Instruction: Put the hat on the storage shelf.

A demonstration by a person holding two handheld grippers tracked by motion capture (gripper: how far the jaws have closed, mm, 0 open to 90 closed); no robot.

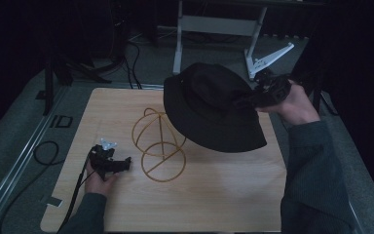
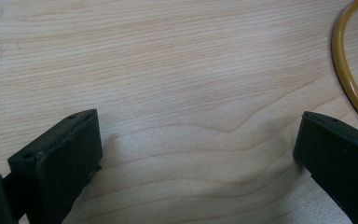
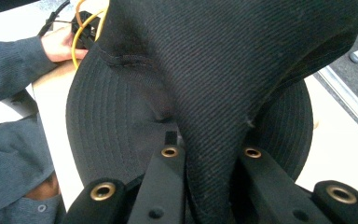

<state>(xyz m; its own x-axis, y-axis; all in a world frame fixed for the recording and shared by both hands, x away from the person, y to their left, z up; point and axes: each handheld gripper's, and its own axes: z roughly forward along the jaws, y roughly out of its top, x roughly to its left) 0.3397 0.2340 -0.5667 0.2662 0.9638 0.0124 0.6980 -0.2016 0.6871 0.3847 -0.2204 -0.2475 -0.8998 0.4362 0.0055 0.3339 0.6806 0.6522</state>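
A black bucket hat (image 1: 209, 107) hangs in the air above the right half of the wooden table (image 1: 214, 195), tilted over the yellow wire hat stand (image 1: 158, 145). My right gripper (image 1: 268, 92) is shut on the hat's crown at its right side; in the right gripper view the black fabric (image 3: 223, 84) is pinched between the two jaws. The stand sits at the table's middle, partly hidden behind the brim. My left gripper (image 1: 121, 163) rests on the table just left of the stand's base ring (image 2: 349, 79), open, with bare wood between its fingers (image 2: 60, 163).
A white metal frame leg (image 1: 268, 58) stands on the grey floor beyond the table's far right corner. Black cables (image 1: 46, 151) lie on the floor left of the table. A sleeve (image 3: 9, 60) and hand show at the far side in the right gripper view.
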